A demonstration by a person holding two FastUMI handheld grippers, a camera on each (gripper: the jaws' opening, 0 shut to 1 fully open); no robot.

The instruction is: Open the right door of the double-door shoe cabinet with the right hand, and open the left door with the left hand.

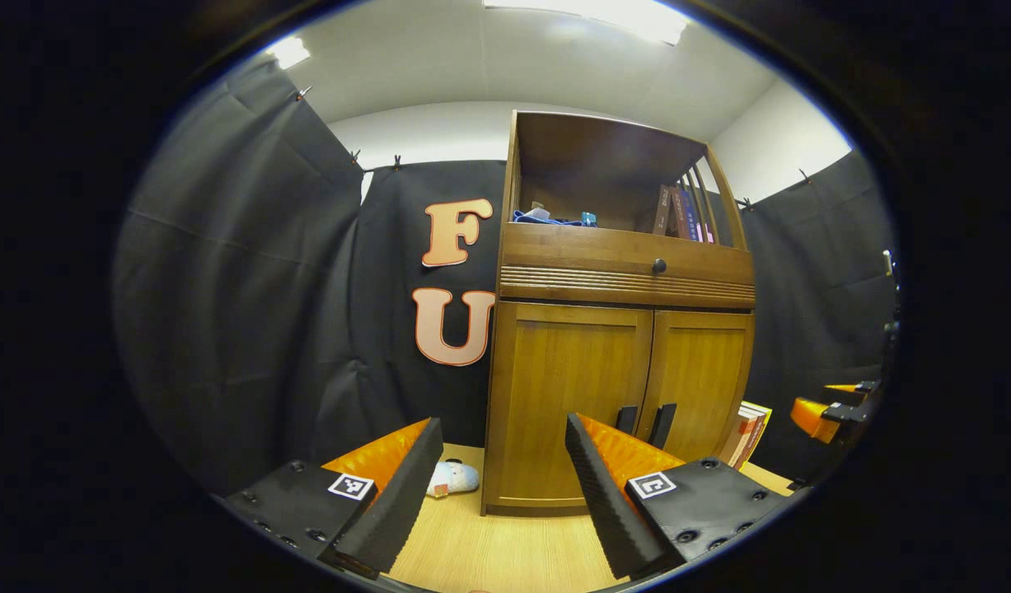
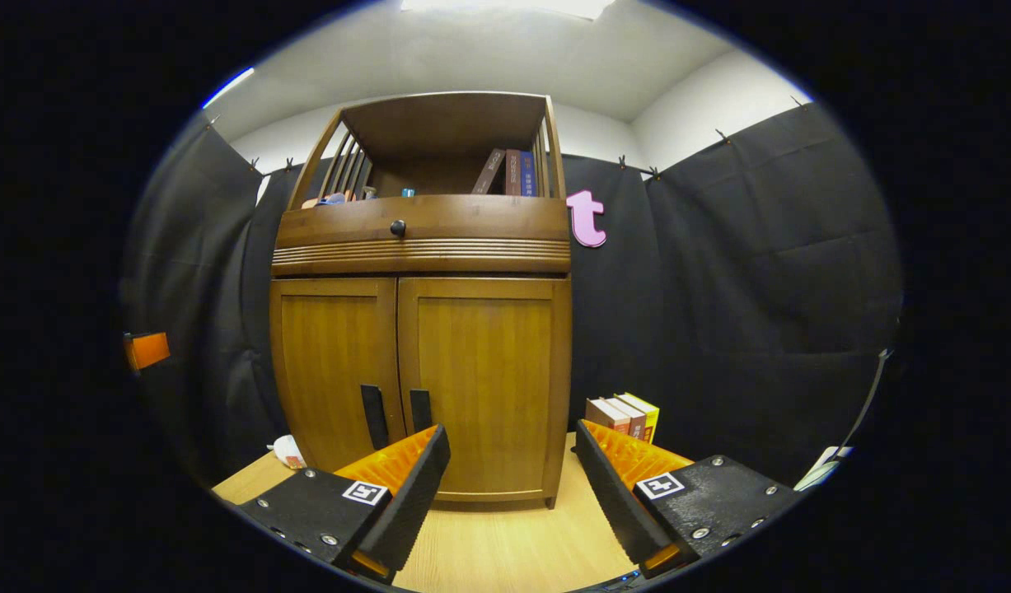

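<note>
Black cloth walls close the booth around a pale wood floor (image 2: 505,543), and the cabinet (image 2: 423,247) stands on it ahead of you. Both its doors are shut: the left door (image 1: 567,395) and the right door (image 2: 484,387) meet at the middle, with two dark handles side by side low on the seam, the left handle (image 1: 626,418) and the right handle (image 2: 421,409). Above the doors runs a drawer with a round knob (image 2: 398,227), and books (image 2: 509,171) lean in the open shelf on top.

Your left gripper (image 1: 501,478) is spread wide and holds nothing; it hangs short of the left door, apart from it. Your right gripper (image 2: 513,482) is also wide apart and empty, facing the right door without touching it.

More books (image 2: 624,414) stand on the floor just right of the cabinet. A small white thing (image 1: 453,478) lies by its left foot.
</note>
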